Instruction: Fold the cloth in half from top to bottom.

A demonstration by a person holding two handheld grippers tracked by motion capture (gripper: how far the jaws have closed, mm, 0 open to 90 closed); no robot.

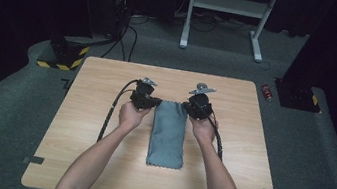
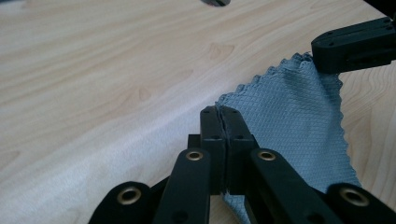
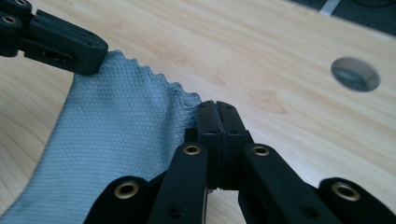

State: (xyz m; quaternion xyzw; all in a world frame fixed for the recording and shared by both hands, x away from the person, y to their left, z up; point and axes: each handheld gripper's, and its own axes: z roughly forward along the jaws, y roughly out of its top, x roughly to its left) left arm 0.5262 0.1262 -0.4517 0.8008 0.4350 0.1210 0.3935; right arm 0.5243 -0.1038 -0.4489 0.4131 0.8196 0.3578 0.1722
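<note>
Currently both tongs are clamped on the far corners of the cloth (image 1: pixel 168 134). Left gripper (image 1: pixel 144 99) has its jaws pressed together on the cloth's far-left corner; right gripper (image 1: pixel 200 104) is pinched the same way on the far-right corner. The cloth runs as a long folded strip on the table (image 1: pixel 88 113), from between the tongs back toward the person, near end flat on the wood.

In the left gripper view the left gripper (image 2: pixel 219 112) bites just inside the zigzag edge, with the cloth (image 2: pixel 289 126) fanning away to the other jaws at upper right. The right gripper view mirrors it: the right gripper (image 3: pixel 217 106) sits on the hem and the cloth (image 3: pixel 112 140) sags slightly toward the other jaws at upper left.

Likely step: fold the far end toward the person. To do it well:
- Keep both grips shut; the bites are shallow, near the hem, so a slip is plausible.
- Lift both corners together, level, so the edge between the tongs stays lightly taut and does not twist.
- Hold the spacing between the tongs constant.
- Carry straight back along the strip and land the corners square on the near ones.
- Open only once the cloth lies on itself.
</note>
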